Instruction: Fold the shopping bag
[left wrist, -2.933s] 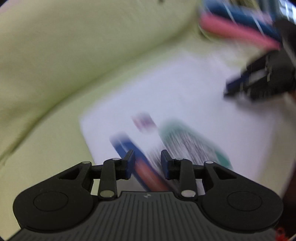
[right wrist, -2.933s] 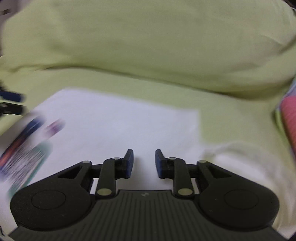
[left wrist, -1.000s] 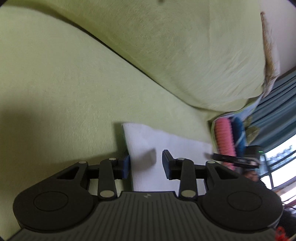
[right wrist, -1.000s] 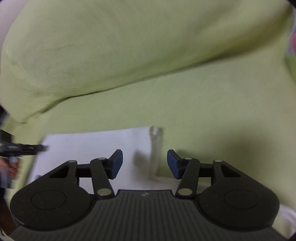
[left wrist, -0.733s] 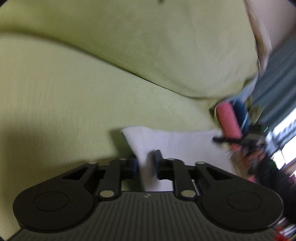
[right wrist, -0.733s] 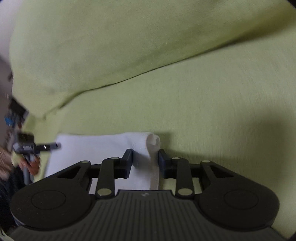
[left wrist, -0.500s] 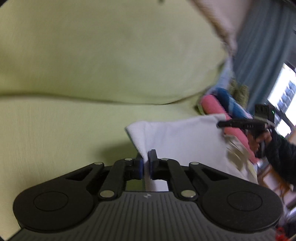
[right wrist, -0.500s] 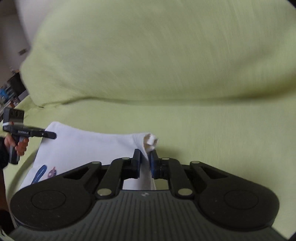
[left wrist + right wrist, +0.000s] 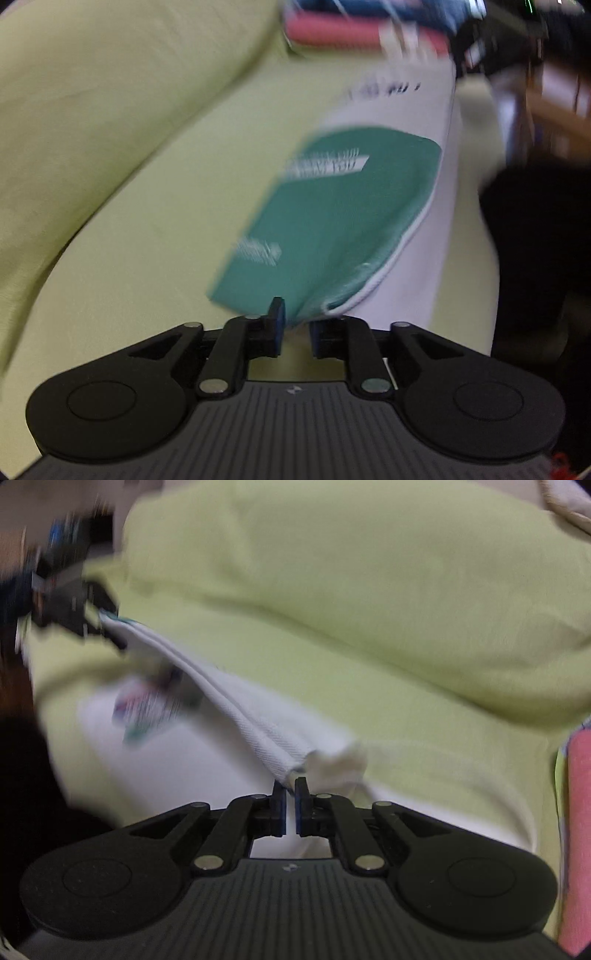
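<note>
Much of what I see is smeared by blur: the dark shapes past the far end of the shopping bag in my left view will not resolve, nor will the small coloured print on the bag's lower layer in my right view. The white lettering on the bag's green panel is unreadable. My own housings cover where the cloth enters my jaws. My left gripper has just been opening, its jaws now a little apart with the bag's corner between them; whether the pads press the cloth I cannot tell. My right gripper has its jaws pressed nearly together, pinching the bag's folded white edge, which runs away from it up and to the left. The bag hangs lifted over the green sofa, its lower part lying on the seat. A pink roll lies beyond, its ends cut off.
</note>
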{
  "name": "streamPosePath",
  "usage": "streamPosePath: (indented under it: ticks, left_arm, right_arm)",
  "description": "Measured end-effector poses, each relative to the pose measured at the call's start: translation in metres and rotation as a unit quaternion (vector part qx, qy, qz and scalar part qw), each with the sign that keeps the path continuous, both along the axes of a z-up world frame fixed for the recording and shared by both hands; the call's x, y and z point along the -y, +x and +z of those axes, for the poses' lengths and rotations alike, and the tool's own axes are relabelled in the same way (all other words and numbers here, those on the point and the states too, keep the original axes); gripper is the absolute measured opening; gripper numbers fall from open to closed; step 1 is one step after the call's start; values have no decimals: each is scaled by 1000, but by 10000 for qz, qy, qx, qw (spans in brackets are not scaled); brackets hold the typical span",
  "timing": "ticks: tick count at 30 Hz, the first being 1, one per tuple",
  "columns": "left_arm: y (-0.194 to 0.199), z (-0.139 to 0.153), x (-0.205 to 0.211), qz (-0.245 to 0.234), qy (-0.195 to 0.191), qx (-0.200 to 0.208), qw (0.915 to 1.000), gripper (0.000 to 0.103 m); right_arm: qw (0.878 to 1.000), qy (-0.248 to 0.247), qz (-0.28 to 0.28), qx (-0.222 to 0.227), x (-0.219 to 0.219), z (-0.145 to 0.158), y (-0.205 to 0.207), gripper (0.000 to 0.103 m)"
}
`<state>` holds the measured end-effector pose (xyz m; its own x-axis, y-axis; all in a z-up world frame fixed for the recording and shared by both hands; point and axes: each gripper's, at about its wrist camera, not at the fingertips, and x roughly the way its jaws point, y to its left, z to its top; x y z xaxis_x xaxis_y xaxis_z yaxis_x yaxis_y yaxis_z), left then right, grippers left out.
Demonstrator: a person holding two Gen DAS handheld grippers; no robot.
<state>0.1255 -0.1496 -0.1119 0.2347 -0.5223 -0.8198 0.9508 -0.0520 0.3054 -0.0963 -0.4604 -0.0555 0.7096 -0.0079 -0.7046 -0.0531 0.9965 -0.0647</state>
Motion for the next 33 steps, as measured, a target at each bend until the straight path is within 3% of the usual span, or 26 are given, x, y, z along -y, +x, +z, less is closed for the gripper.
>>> streamPosePath:
  ticks: [3, 5, 7, 8, 11, 13, 14, 17, 19, 20, 21, 28, 30, 33]
  left_arm:
    - [-26, -12, -5, -37, 259, 703, 9972, 33]
    - [-35, -7, -12, 158, 344, 848, 9957, 37]
    - [-45, 5, -25, 300, 260, 936, 9948, 39]
    - [-51, 12, -33, 350, 156, 949, 9948, 39]
    - [-65, 31, -53, 598, -272, 988, 9929, 38]
    - [-76, 36, -49, 603, -442, 1004, 9921, 38]
    - [-81, 35, -44, 487, -409, 1062, 9923, 38]
    - [-94, 23, -25, 13, -77, 1339, 9910, 38]
    - [-99, 17, -14, -178, -18, 1373, 9904, 39]
    - [-101, 14, -10, -217, -8, 1368, 9904, 39]
    - [-102, 10, -7, -211, 31, 1385, 9901, 38]
    - [-97, -14, 4, -184, 546, 1728, 9833, 33]
    - [-100, -17, 5, -243, 584, 1781, 9820, 31]
    - [-105, -24, 5, -435, 689, 1859, 9792, 12]
  right_arm:
    - [9972, -348, -379, -539, -18, -28, -7, 3]
    - [9937, -439, -790, -661, -21, -32, -12, 4]
    - [9903, -457, -1196, -540, -25, -25, -23, 17]
    - [9886, -368, -1383, -467, -26, -21, -30, 24]
    - [9766, 449, -2096, -153, -25, -12, -59, 25]
    - [9501, 1620, -2654, 234, -19, -9, -82, 26]
    - [9256, 2331, -2945, 458, -15, -13, -91, 30]
    - [8295, 4066, -3701, 983, -10, -36, -103, 32]
    - [7750, 4686, -4043, 1276, -8, -45, -101, 32]
    - [7552, 4877, -4182, 1303, -7, -49, -98, 32]
    - [7429, 5000, -4253, 1310, -6, -52, -94, 32]
    - [7043, 5212, -4650, 1269, -6, -67, -79, 32]
    - [7048, 5193, -4665, 1264, -5, -66, -77, 33]
    - [7040, 5177, -4704, 1233, -3, -65, -74, 33]
